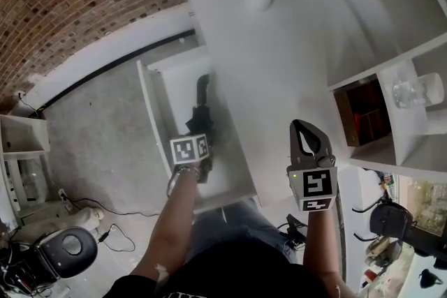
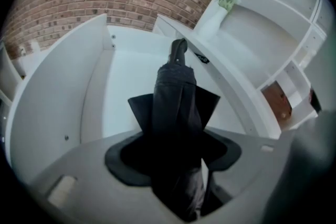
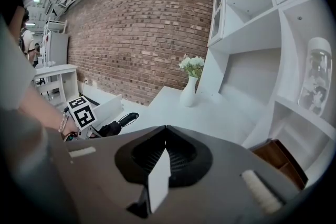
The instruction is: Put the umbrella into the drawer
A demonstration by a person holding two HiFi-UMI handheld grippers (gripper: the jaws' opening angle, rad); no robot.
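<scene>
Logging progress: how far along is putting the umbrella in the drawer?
Done: the white drawer stands open. In hand: the left gripper is clamped on the folded black fabric umbrella, held down between the drawer's walls, handle toward the back. Left: lay it down, let go, likely close the drawer. The right gripper, shut and empty, hovers over the white desktop.

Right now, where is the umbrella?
In the head view, the black umbrella sits left of centre, clamped by the left gripper and pointing down into the open white drawer, just left of the desk top.
</scene>
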